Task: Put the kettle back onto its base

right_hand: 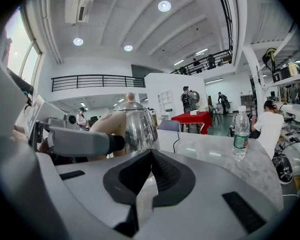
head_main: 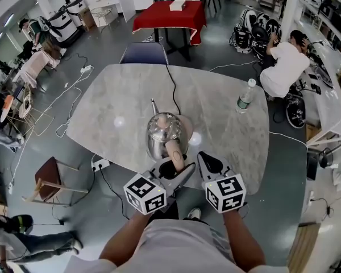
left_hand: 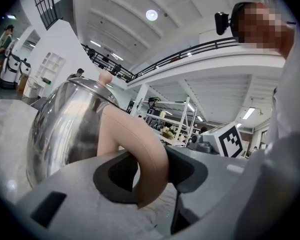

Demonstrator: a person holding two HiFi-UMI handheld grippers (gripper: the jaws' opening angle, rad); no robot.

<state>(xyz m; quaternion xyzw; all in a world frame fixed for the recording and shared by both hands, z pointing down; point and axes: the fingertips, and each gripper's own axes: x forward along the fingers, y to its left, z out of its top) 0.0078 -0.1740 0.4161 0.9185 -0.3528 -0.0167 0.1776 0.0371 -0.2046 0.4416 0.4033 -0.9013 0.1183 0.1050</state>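
Steel kettle (head_main: 166, 134) sits near the tabletop (head_main: 227, 135) edge closest to the person, spout pointing away. It overlaps the front of a pale round base (head_main: 187, 128), whose cord (head_main: 171, 87) runs off across the far side. Can't tell whether it's seated on the base, resting on the stone just beside it or held a bit off, since only a sliver of base shows at its R. The tan handle (left_hand: 145, 154) faces the person, prob so it can be taken from the near side w/o reaching over the body. L tool (left_hand: 151, 174) is clenched on that handle, a pad each side of the loop low down, so the weight hangs fwd of the grip. It looks slightly upward along the kettle's flank. R tool (right_hand: 149, 171) has jaws pressed together on nothing and is parked just beside the L one w/ the kettle ahead, so it looks idle. Both forearms come up from the body, close together, w/ marker cubes on top. L tool angles inward toward the handle, R points roughly straight ahead. A water bottle (head_main: 245, 95) stands well apart to the R.
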